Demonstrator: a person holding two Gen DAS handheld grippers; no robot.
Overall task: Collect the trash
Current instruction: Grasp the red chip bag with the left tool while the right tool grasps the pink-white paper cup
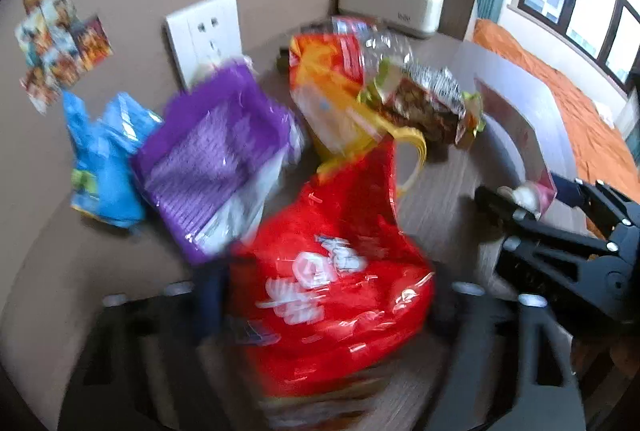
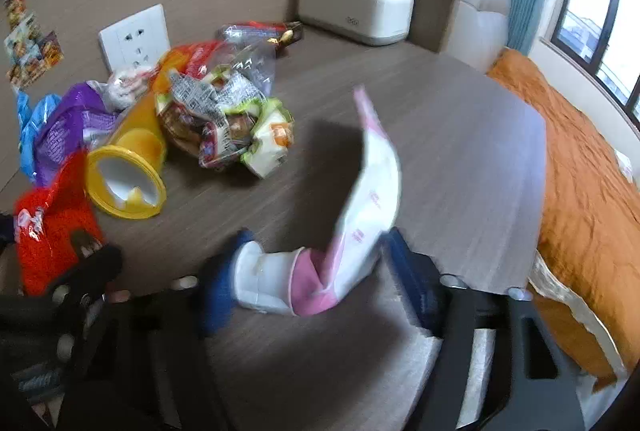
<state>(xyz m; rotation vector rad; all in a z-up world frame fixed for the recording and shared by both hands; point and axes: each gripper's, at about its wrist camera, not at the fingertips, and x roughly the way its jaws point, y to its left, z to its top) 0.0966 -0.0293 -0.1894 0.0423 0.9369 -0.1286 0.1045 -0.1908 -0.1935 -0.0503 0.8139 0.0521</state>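
My left gripper [image 1: 324,315] is shut on a red plastic snack bag [image 1: 340,271], also seen at the left in the right wrist view [image 2: 52,231]. My right gripper [image 2: 316,271] is shut on a pink and white pouch [image 2: 368,199] with a white cap end; it shows at the right of the left wrist view [image 1: 532,151]. Behind lie a purple bag [image 1: 216,159], a blue bag [image 1: 104,159], a yellow cup [image 2: 128,179] on its side, an orange-red bag [image 1: 328,79] and a crumpled pile of wrappers [image 2: 228,123].
All sits on a brown wood-grain table [image 2: 460,151]. A cream box [image 2: 356,11] stands at the back by the wall. Wall sockets [image 2: 136,39] are behind the trash. A bed with an orange cover [image 2: 588,191] lies past the table's right edge.
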